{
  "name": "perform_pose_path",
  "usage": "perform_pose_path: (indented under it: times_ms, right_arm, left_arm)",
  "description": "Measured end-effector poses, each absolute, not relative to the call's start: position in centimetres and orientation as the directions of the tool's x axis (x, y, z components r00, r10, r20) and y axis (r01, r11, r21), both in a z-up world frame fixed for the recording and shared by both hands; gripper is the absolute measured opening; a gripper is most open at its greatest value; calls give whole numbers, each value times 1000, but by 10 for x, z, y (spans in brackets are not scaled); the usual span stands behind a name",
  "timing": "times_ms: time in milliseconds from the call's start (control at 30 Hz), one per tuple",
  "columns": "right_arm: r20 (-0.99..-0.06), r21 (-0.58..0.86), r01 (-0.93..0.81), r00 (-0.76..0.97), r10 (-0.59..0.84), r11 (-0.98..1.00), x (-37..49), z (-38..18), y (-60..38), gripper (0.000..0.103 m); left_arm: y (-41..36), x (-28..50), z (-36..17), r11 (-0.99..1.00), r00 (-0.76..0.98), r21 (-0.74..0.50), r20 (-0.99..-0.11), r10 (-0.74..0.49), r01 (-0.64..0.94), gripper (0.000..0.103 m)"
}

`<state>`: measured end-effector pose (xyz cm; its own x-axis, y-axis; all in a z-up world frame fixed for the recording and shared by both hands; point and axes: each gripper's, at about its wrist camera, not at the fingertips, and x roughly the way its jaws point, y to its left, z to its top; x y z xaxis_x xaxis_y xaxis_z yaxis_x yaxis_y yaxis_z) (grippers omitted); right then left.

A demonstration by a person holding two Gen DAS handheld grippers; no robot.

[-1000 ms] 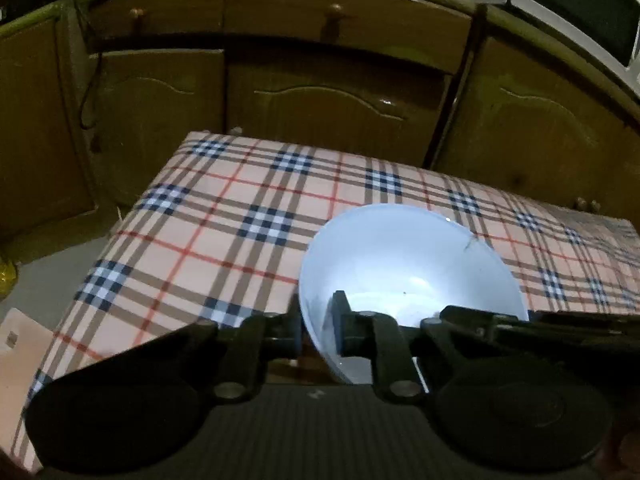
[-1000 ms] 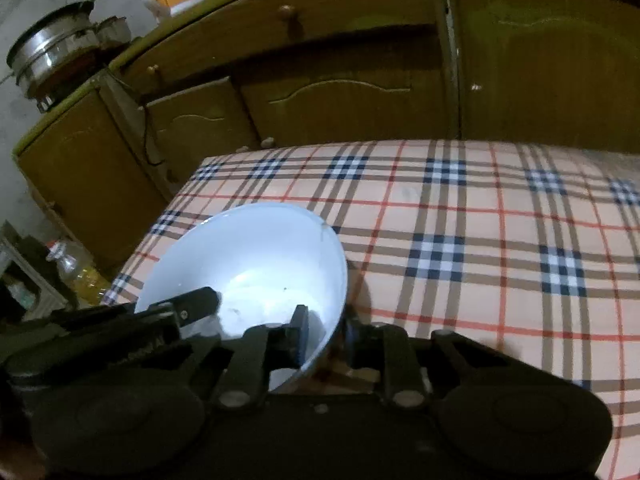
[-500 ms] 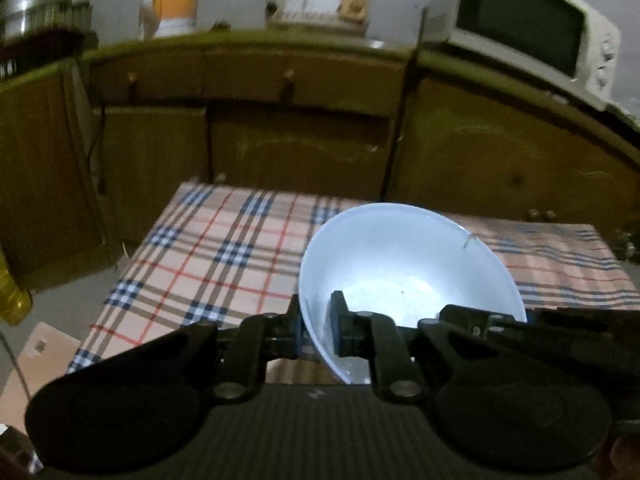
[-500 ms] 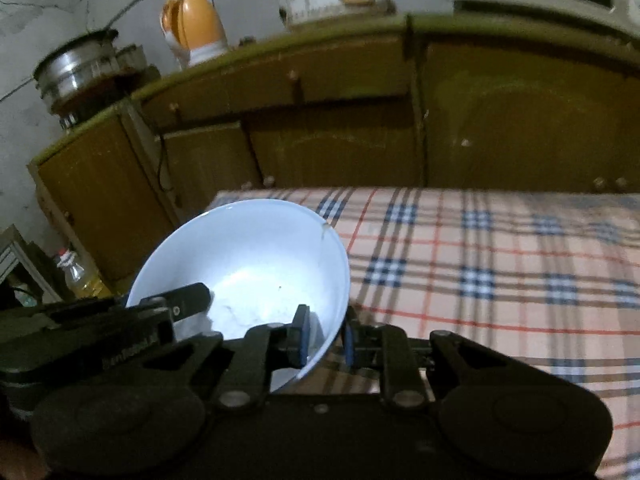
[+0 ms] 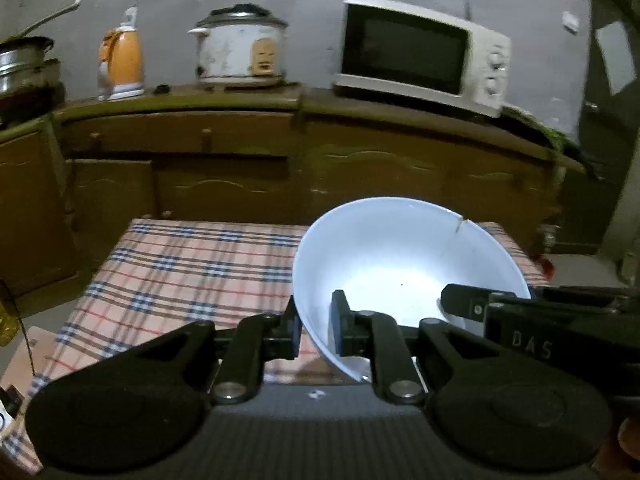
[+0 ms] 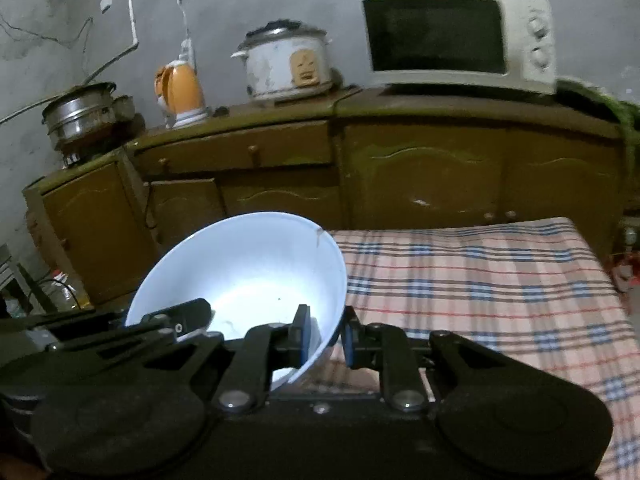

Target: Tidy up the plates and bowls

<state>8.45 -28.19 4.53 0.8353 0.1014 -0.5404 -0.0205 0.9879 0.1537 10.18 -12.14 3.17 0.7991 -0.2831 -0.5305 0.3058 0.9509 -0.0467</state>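
The white bowl (image 5: 404,264) was held clear above the plaid-covered bench (image 5: 192,264), pinched by two closed grippers: the left gripper (image 5: 316,330) on its rim at nine o'clock, the right gripper (image 6: 326,334) at three o'clock. A crack was seen at the far rim, so the stiff, smooth, probably brittle bowl was judged best gripped away from it. Beyond, a cabinet (image 5: 280,160) carried a microwave (image 5: 424,54).

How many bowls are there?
1. The white bowl is held up over the checked table, pinched at its rim on opposite sides by the left hand-held gripper and the right hand-held gripper. Others could be out of view.
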Motion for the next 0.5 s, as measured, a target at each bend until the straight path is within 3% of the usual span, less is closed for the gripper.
perform_pose_path:
  times_ms: [500]
  right_arm:
    - [-624, 151, 180, 780, -47, 972, -40, -12, -365, 22]
  left_arm:
    - [-198, 31, -35, 862, 652, -69, -625, -429, 502, 16]
